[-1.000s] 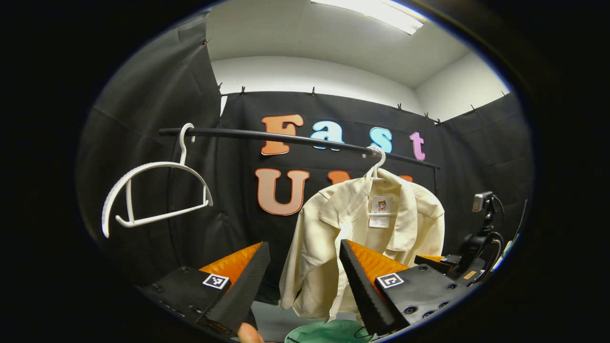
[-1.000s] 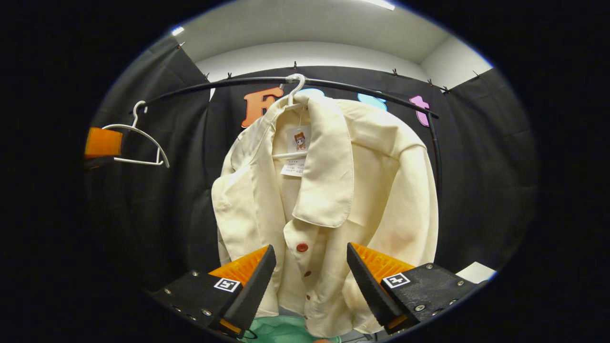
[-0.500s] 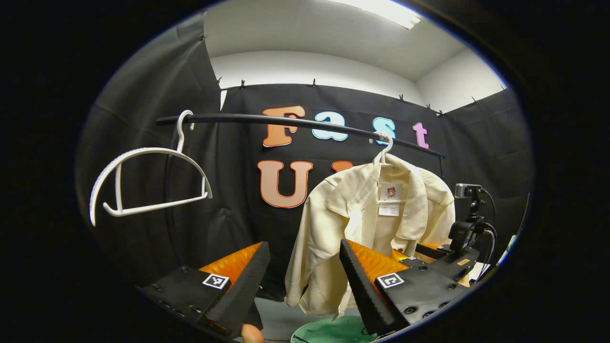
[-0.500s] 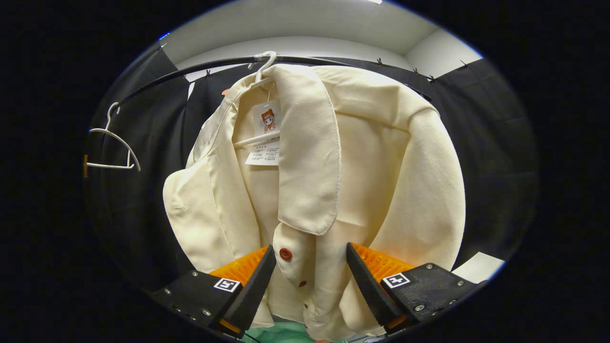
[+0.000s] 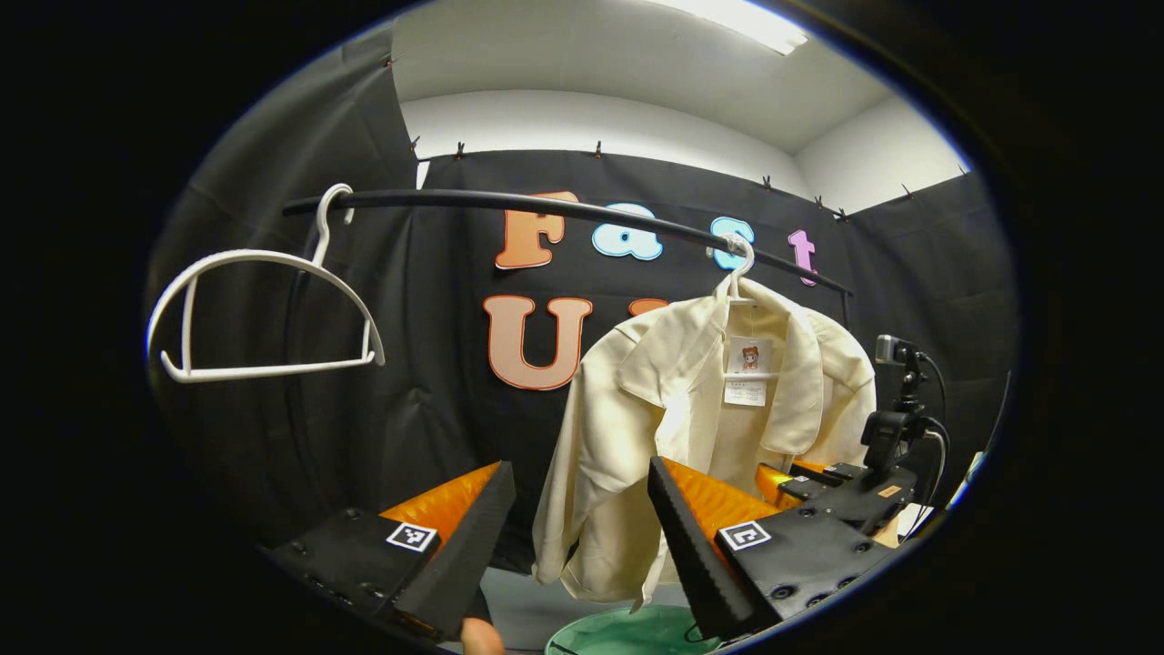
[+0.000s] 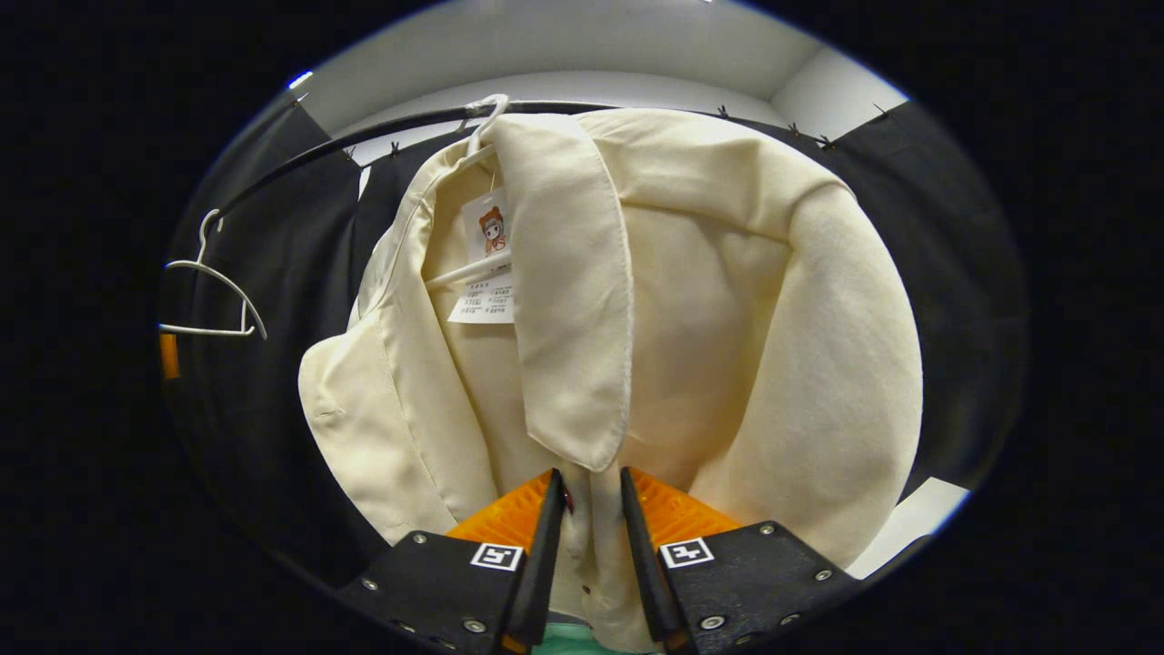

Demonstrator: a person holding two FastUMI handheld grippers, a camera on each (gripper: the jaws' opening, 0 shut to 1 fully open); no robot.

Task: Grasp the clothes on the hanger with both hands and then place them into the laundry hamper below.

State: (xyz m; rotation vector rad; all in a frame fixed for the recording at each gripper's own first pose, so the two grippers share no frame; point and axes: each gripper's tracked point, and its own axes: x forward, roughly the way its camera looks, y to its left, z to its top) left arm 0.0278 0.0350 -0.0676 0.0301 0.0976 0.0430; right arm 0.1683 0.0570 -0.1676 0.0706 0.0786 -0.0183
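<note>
The cream shirt [image 5: 709,428] hangs from a white hanger [image 5: 738,264] on the black rail [image 5: 509,205], its long axis running straight down toward the green laundry hamper [image 5: 627,632], whose rim shows just under the hem.

The right tool [image 6: 589,509] is the nearer one. In the right gripper view its two fingers stand almost together with the shirt's front edge pinched between them, just under the tip of the long collar flap — a narrow strip of cloth fills the gap, so I judge it is gripping the shirt, though how firmly cannot be told. The same tool appears in the left gripper view [image 5: 800,480], low against the shirt's right front.

The left tool [image 5: 582,518] is spread wide and holds nothing. The shirt lies ahead of it and to its right, well apart from the finger on the left; the finger on the right overlaps the shirt's lower left panel in the picture, but contact cannot be confirmed. An empty white hanger [image 5: 259,314] hangs farther left on the rail.

The coming move likely turns on this offset — the left tool needs to travel forward and rightward to reach the hanging left sleeve or shoulder before both can lift the shirt off and lower it.
</note>
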